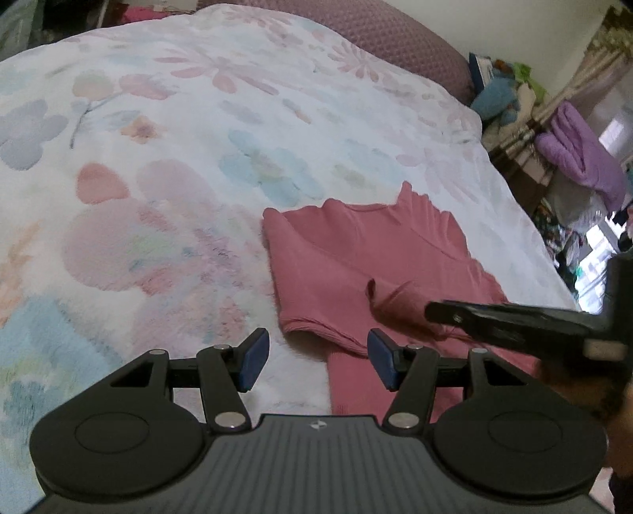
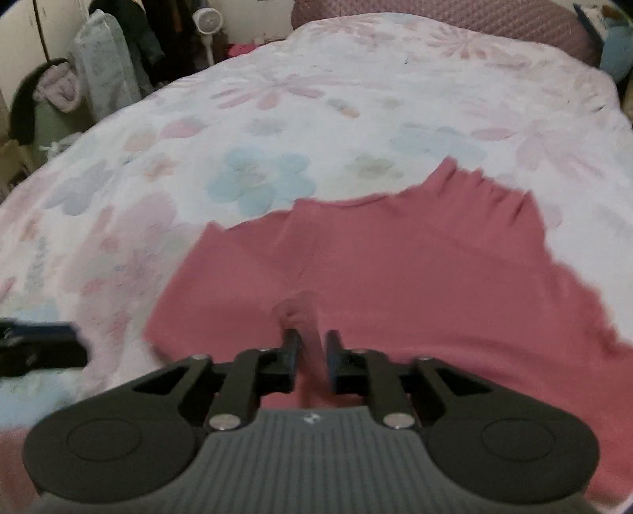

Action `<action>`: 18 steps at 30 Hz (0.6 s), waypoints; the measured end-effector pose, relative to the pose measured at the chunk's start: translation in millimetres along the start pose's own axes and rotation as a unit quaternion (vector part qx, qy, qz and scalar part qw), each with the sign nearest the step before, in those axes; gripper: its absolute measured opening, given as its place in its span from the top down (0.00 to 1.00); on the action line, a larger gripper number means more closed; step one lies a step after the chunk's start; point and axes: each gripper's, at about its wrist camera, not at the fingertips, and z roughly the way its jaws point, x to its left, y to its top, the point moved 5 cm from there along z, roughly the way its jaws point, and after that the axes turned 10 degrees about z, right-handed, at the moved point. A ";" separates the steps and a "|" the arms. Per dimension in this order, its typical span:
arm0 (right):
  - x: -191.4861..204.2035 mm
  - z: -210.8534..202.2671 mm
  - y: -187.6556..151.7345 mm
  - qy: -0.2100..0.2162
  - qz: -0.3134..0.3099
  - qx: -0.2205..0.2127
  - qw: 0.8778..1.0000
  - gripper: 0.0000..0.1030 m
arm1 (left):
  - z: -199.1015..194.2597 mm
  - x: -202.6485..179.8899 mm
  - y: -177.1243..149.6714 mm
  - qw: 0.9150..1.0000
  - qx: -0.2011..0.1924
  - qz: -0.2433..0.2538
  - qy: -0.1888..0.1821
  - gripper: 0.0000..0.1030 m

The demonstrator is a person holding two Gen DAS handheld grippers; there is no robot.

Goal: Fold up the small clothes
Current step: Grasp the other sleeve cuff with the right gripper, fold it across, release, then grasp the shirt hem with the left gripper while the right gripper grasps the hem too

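**Pink top half-folded on the flowered bed, both grippers at its near edge**

A small pink top [image 1: 356,261] lies on a bed covered with a white quilt [image 1: 178,118] printed with large pale flowers in pink and blue. The garment sits toward the near right part of the bed, its ribbed neck pointing to the far side and its scalloped hem running down the right. One part is folded over onto the body, leaving a straight doubled edge on the left, and a long narrow piece of the same fabric trails toward the near side.

The left gripper [image 1: 318,358] hangs just above the near left corner of the top, its blue-padded fingers [image 1: 253,361] standing wide apart with nothing between them; below the gap are the folded edge and the white quilt.

The right gripper [image 2: 312,358] comes in from the right and points down at the middle of the garment. Its jaws are narrow but slightly parted, and a small raised pinch of pink fabric [image 2: 302,312] stands between and just beyond the tips. The picture is blurred there, so I cannot tell whether the pads press on the cloth.

At the far end of the bed lies a mauve textured pillow [image 1: 387,35]. Off the right side a purple towel [image 1: 577,154] hangs among cluttered things.
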 end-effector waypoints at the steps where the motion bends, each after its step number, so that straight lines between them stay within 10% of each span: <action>1: -3.4 -10.4 -4.4 0.019 0.014 -0.009 1.000 0.73 | 3.9 -1.1 3.0 1.000 0.004 0.003 -0.002 0.35; 11: -135.6 -110.5 -46.8 -0.006 0.158 -0.105 0.982 0.68 | 75.8 -34.9 24.2 0.997 0.060 -0.006 -0.050 0.33; 18: -167.7 -132.1 -83.7 -0.039 0.179 -0.118 0.976 0.67 | 119.6 -50.9 39.6 0.997 0.064 0.030 -0.008 0.33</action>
